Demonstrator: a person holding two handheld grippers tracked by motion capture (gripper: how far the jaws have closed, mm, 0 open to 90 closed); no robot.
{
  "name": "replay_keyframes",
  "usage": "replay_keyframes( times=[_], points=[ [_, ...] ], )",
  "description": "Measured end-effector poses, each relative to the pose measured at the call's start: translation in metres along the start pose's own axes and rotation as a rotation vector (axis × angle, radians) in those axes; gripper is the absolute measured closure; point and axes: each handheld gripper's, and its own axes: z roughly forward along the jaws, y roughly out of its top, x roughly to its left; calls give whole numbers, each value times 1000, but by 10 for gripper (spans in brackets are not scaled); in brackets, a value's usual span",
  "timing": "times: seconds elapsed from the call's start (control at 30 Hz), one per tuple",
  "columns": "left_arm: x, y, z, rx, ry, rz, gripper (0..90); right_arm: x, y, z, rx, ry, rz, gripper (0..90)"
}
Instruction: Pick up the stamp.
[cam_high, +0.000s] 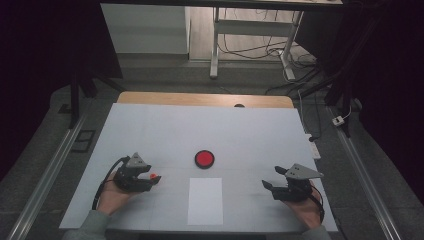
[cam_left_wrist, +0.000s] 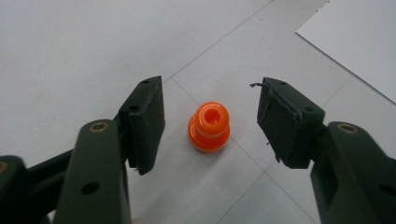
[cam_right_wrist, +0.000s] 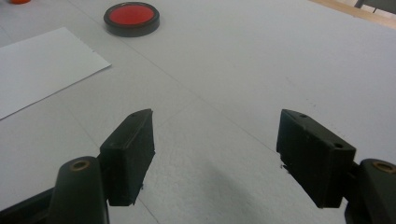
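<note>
Orange piece (cam_left_wrist: 208, 127) upright on white table (cam_high: 150, 130), between spread jaws of left gripper (cam_left_wrist: 208, 121), untouched, gaps both sides. Right gripper (cam_right_wrist: 215, 154) also released, over bare surface near paper sheet (cam_high: 205, 201); red disc (cam_high: 204, 159) mid-table.

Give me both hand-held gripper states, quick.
Left hand-held gripper: open, jaws either side of the orange piece, not touching.
Right hand-held gripper: open, empty.
</note>
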Motion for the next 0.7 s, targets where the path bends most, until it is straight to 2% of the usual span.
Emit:
replay_keyframes(
  times=[0.23, 0.7],
  points=[
    [-1, -1, 6, 20, -17, 15, 498, -1, -1, -2, 6, -11, 3, 273],
    [-2, -3, 9, 29, -10, 29, 636, -1, -2, -1, 6, -10, 6, 276]
  ],
)
